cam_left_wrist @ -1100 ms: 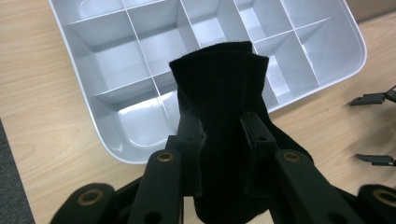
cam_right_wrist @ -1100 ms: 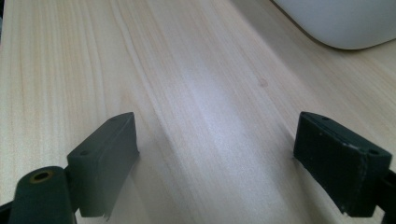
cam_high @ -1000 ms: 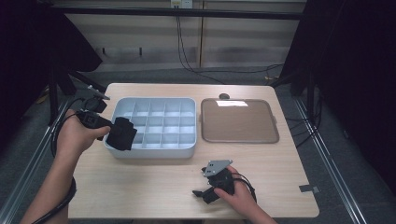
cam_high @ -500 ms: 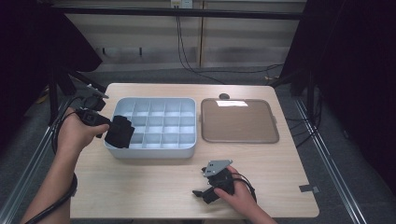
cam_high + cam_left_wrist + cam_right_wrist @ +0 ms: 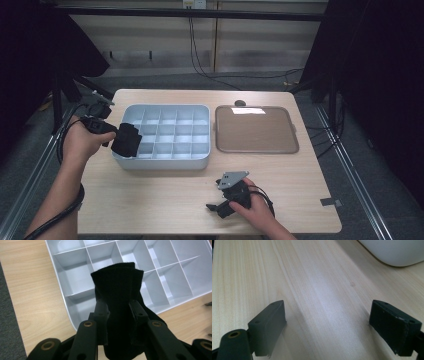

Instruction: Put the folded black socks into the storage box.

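Wooden table (image 5: 165,200) under both grippers. Brown tray (image 5: 256,130) well right of left fingers. Grey divided organizer (image 5: 170,135) just beyond left fingertips. Black folded cloth (image 5: 117,302) clamped between left gripper (image 5: 119,308) jaws, hanging over organizer's near-left corner compartments. Right gripper (image 5: 328,322) jaws spread wide, nothing between, low over bare table.

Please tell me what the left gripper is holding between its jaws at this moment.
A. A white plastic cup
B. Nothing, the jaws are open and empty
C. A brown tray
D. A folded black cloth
D: in the left gripper view the left gripper has both jaws pressed on a folded black cloth, held above the grey compartment box.
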{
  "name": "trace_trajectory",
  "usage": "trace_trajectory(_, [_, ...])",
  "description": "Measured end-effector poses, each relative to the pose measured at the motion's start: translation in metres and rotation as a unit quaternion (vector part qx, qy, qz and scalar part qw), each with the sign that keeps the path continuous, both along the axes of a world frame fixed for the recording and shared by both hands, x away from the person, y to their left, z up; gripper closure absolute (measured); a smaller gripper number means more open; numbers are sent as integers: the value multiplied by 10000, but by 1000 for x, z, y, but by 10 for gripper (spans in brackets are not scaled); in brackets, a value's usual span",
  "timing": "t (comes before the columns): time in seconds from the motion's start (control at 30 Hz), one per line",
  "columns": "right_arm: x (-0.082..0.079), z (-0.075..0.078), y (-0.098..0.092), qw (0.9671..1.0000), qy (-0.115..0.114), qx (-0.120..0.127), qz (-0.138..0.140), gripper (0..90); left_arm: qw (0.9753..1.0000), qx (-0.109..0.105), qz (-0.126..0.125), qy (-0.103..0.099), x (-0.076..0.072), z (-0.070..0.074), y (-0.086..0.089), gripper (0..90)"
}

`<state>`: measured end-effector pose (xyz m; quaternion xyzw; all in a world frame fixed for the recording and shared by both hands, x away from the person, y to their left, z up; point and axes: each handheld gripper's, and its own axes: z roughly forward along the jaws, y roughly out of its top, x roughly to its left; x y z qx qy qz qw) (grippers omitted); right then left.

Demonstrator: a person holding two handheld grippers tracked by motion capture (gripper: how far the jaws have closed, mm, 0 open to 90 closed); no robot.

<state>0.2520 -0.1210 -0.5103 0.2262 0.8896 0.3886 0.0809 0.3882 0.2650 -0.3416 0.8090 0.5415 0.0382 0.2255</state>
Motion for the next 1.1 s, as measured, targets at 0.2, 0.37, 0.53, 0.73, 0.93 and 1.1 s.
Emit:
trace_trajectory(0.2, [0,0,0,10000,-4,1,1,132,10000,24,45,24,3,-8,1,719])
trace_trajectory(0.37, [0,0,0,10000,0,0,0,132,10000,81,30,43,6,-15,2,719])
trace_trajectory(0.53, [0,0,0,10000,-4,1,1,132,9998,158,86,49,8,-21,4,718])
trace_trajectory(0.73, [0,0,0,10000,-4,0,1,132,9996,241,107,70,10,-26,6,718])
trace_trajectory(0.93, [0,0,0,10000,-5,2,-1,132,9991,369,149,109,11,-31,6,717])
trace_trajectory(1.1, [0,0,0,10000,-4,2,-2,132,9987,454,155,154,12,-36,8,717])
